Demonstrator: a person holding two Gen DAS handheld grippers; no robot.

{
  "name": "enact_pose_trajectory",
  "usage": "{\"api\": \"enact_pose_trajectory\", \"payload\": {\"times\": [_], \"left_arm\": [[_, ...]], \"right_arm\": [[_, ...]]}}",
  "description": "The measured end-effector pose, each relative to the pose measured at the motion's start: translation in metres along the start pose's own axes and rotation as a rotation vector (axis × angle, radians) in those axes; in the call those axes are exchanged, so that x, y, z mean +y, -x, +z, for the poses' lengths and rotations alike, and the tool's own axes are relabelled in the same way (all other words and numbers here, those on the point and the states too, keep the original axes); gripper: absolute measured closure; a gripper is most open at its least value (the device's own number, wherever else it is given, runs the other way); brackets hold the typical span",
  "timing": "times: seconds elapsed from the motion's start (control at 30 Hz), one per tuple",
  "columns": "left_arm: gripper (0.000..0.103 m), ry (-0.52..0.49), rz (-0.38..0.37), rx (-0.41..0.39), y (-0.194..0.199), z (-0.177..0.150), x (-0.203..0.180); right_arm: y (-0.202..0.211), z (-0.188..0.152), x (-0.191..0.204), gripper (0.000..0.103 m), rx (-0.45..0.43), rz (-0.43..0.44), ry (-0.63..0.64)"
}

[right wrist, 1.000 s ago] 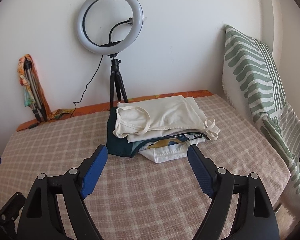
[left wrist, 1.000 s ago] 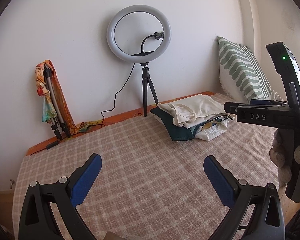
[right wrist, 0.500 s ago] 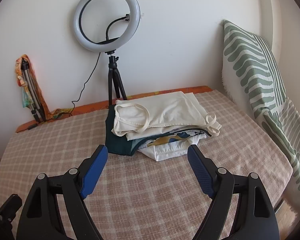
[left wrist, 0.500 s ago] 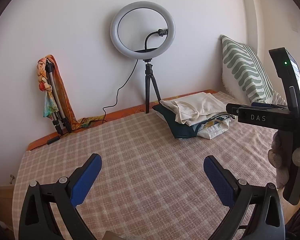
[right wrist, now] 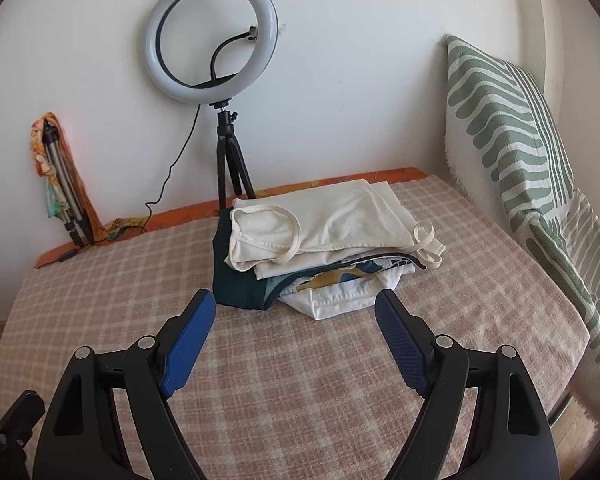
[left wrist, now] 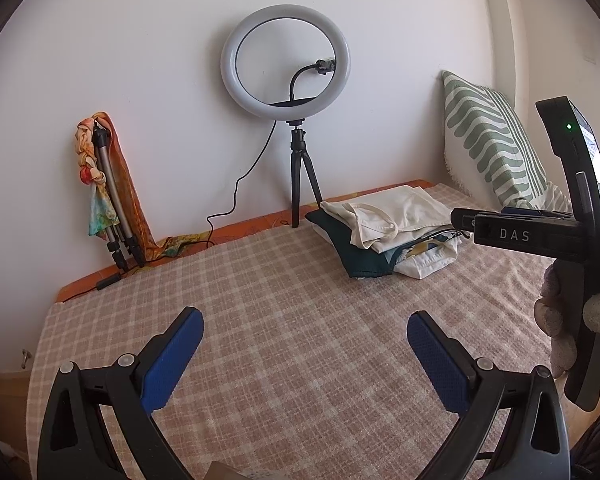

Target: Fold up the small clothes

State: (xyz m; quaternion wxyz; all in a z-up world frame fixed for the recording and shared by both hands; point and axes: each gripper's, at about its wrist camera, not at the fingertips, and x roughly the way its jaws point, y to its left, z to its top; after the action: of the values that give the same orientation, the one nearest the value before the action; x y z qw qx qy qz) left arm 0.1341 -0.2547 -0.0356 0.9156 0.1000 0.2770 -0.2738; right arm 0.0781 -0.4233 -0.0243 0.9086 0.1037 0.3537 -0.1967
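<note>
Checked cloth over a bed by a white wall, a pile of clothes near its far edge.

Both tools hang above bare cloth with nothing between their blue pads: the left gripper stands wide, well short of the pile, and the right gripper stands wide too, its tips just before the pile's near edge. On top lies a cream top, loosely folded, straps trailing off the right side (one loop hangs free). I judge the risk is snagging: a pinch on a strap alone would drag the garment crooked, or pull the green piece along. Behind, a ring light stands close; a wide lift could knock it.
</note>
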Motion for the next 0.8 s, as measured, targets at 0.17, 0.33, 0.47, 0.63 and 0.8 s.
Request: {"api": "enact_pose_trajectory", "payload": {"times": [0.17,0.33,0.47,0.63,0.8], "left_arm": [[0.0,-0.008,0.003,-0.008,0.0017,0.0012,-0.0004],[0.0,-0.008,0.005,-0.009,0.0015,0.0013,-0.0006],[0.0,-0.009,0.013,-0.011,0.0018,0.0011,-0.0006],[0.0,-0.004,0.019,-0.009,0.0017,0.0006,-0.0003],[0.0,0.0,0.02,-0.004,0.0013,0.0005,-0.0009]], "right_arm": [[-0.0015,0.0008,-0.0007,0.021,0.004,0.01,-0.003],[-0.0017,0.0001,-0.0005,0.021,0.007,0.013,-0.001],[-0.0022,0.0004,-0.0005,0.021,0.008,0.014,-0.006],[-0.0023,0.0008,-0.0022,0.021,0.01,0.017,-0.012],[-0.0032,0.0004,-0.0034,0.021,0.019,0.027,-0.02]]}}
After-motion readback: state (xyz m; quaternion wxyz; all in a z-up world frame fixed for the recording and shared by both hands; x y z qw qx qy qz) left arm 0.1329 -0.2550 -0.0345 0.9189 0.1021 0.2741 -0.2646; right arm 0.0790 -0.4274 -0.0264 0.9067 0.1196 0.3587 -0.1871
